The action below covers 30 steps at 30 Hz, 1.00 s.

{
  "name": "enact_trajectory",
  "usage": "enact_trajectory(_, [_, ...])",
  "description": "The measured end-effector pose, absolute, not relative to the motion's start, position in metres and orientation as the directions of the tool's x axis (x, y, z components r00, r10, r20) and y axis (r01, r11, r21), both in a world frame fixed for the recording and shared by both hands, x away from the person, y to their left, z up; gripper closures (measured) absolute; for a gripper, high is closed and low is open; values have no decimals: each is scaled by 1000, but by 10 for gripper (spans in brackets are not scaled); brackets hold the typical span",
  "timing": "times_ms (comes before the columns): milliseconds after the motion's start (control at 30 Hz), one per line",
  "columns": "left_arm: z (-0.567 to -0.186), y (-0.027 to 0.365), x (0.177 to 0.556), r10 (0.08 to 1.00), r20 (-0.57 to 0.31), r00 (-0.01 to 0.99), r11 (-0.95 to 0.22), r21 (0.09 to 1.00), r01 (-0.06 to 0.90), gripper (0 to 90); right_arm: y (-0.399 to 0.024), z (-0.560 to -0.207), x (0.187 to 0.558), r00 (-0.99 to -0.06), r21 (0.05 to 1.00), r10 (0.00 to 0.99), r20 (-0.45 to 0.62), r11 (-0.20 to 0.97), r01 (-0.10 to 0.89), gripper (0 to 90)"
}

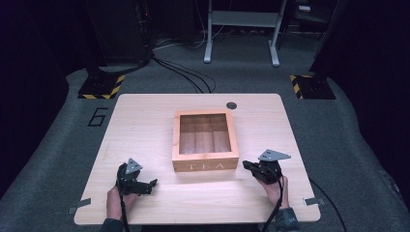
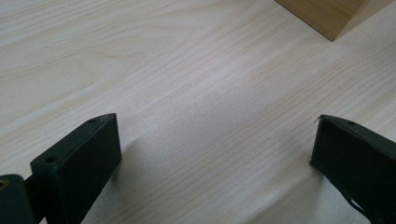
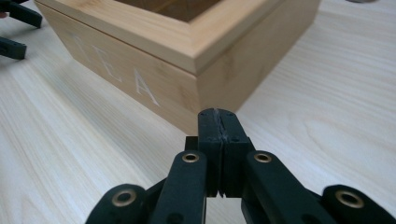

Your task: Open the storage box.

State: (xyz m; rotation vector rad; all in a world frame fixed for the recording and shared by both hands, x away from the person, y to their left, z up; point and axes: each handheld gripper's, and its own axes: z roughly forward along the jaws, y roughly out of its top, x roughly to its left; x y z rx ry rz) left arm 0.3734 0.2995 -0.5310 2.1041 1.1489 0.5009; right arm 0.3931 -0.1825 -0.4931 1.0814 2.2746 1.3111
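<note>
A wooden tea box (image 1: 205, 140) with a glass-paned lid and "TEA" on its front stands shut in the middle of the table (image 1: 145, 121). My right gripper (image 1: 246, 165) is shut with nothing in it, its tips just off the box's front right corner (image 3: 196, 98). The pressed-together pads (image 3: 218, 122) point at that corner in the right gripper view. My left gripper (image 1: 153, 183) rests low at the front left, open and empty, its two fingers (image 2: 91, 149) spread wide over bare wood. A corner of the box (image 2: 327, 18) shows far ahead of it.
A dark round disc (image 1: 231, 105) sits in the table near its back edge. Beyond the table lie floor cables (image 1: 183, 72), a white metal stand (image 1: 241, 29) and two hazard-striped bases (image 1: 101, 87). A person's hands hold both grippers at the front edge.
</note>
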Motion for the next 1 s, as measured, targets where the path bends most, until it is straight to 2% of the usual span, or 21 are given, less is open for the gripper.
enact_trajectory(200, [-531,299,373,844,11,536,-380,719,583,13,-199,-509,383,-607,822,788,99,279,496,858])
enact_trajectory(333, [-531,299,373,844,11,536,-380,718,583,13,-211,-519,376,-577,813,813,81,281,510,784])
enact_trajectory(533, [-531,300,373,841,19,541,-390,715,581,13,-218,-524,370,-557,805,829,56,293,516,729])
enact_trajectory(567, [-531,300,373,844,16,536,-383,719,581,13,-219,-526,370,-543,795,838,42,301,526,620])
enact_trajectory(600, [-531,300,373,843,18,537,-385,718,580,13,-219,-526,370,-532,789,846,37,302,535,578])
enact_trajectory(633, [-531,300,373,843,18,537,-385,718,580,13,-219,-526,370,-532,789,846,37,302,535,578])
enact_trajectory(667, [-531,300,373,841,21,540,-390,715,580,13,-220,-527,371,-530,771,848,25,321,551,436])
enact_trajectory(700, [-531,300,373,841,21,540,-390,715,580,13,-220,-527,371,-527,769,849,30,317,555,383])
enact_trajectory(733, [-531,300,373,841,21,541,-391,715,580,13,-220,-527,371,-527,769,849,30,317,555,383])
enact_trajectory(800, [-531,300,373,841,21,540,-390,715,580,13,-219,-528,373,-512,756,859,-7,340,559,257])
enact_trajectory(900, [-531,300,373,841,21,540,-390,715,580,13,-220,-529,379,-482,742,876,-1,324,586,133])
enact_trajectory(1000, [-531,300,373,842,20,539,-388,716,580,13,-220,-529,381,-473,735,881,-2,322,597,110])
